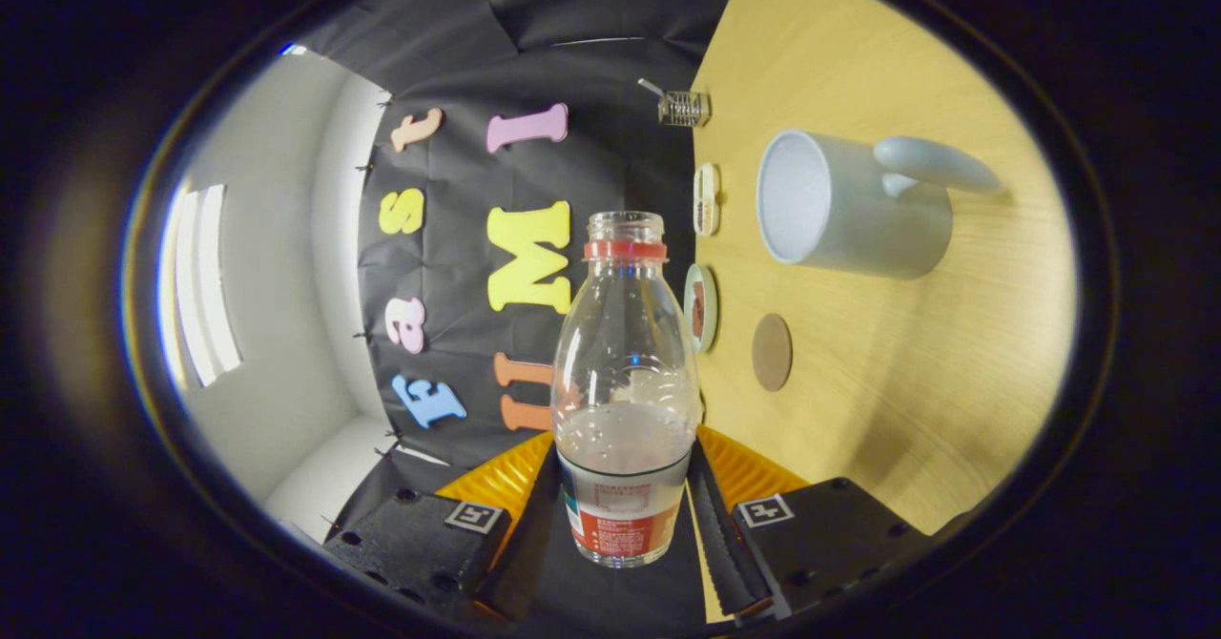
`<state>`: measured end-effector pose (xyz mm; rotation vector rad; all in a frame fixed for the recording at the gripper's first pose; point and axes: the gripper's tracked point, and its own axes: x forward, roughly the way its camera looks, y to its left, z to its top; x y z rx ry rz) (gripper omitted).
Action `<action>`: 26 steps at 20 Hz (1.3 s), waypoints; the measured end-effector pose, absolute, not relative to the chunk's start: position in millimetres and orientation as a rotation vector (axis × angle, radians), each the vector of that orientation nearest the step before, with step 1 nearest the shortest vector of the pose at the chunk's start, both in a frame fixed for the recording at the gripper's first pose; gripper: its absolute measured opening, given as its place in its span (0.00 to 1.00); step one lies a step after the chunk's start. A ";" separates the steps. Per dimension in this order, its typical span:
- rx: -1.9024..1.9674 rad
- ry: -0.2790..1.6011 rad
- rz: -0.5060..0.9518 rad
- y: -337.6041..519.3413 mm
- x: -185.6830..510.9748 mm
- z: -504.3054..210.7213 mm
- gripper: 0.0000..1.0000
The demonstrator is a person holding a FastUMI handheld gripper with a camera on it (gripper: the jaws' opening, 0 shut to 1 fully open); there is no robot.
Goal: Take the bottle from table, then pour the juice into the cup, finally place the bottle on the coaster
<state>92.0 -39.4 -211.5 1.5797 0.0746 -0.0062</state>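
Observation:
A clear plastic bottle (625,381) with a red neck ring and no cap stands out straight ahead from between my fingers. My gripper (625,501) is shut on its labelled lower part, one finger pressing each side. Pale juice fills the bottle's lower part near the fingers. The view is rolled, so the wooden table (916,410) runs up the bottle's right side. On it stands a pale grey cup (849,205) with a handle, its opening turned toward the bottle's mouth but apart from it. A round brown coaster (771,352) lies on the table between the cup and my fingers.
Two small round discs (701,307) (706,198) sit at the table's edge by the black cloth wall. A small wire object (683,108) lies farther along that edge. A white wall with a window is off to the bottle's left.

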 end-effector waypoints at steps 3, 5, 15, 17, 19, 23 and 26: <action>1.632 0.077 -0.018 -40.0 98.6 -212.4 0.74; 1.642 0.087 -0.022 -39.5 103.1 -213.2 0.75; 1.714 0.083 -0.047 -50.6 113.3 -209.8 0.74; 1.727 0.084 -0.046 -52.5 114.7 -208.1 0.75; 1.744 0.080 -0.047 -53.4 116.2 -206.7 0.74; 1.752 0.089 -0.047 -50.1 118.4 -206.2 0.75; 1.766 0.086 -0.049 -50.8 118.1 -204.8 0.75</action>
